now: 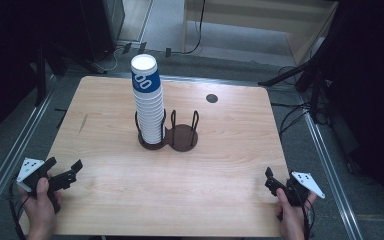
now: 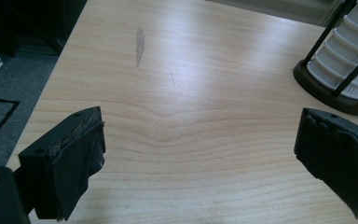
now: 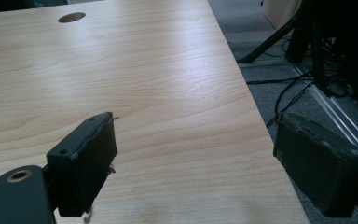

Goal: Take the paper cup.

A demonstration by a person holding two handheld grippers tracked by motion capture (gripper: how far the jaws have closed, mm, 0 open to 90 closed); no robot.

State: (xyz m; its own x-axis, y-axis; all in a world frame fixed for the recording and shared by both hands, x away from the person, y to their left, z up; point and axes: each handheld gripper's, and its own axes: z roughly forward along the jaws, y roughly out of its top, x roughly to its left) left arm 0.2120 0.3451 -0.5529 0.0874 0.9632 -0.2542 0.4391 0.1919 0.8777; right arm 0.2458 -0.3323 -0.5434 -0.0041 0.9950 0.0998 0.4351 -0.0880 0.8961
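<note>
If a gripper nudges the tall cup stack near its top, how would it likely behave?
The cup stack is tall and narrow, rising well above the holder posts, so it probably leans or tips. The cups look like thin paper, likely light and crushable. Nested loosely, the top ones may slide off separately.

Both grippers, the left gripper [image 1: 64,166] and right gripper [image 1: 270,179], were black, each topped by a grey three-cornered plate (dotted), with worn fingers [image 2: 81,154].

It looked like a lab or recording studio set up in an office room. A bare wooden desk [image 1: 105,100] with a cable hole [image 1: 211,98] stood on grey carpet [image 1: 300,150], ringed by black tripod legs [image 1: 285,75], loose cables [image 1: 300,117], metal floor rails [image 1: 330,155], and dark curtains [image 1: 375,75].
</note>
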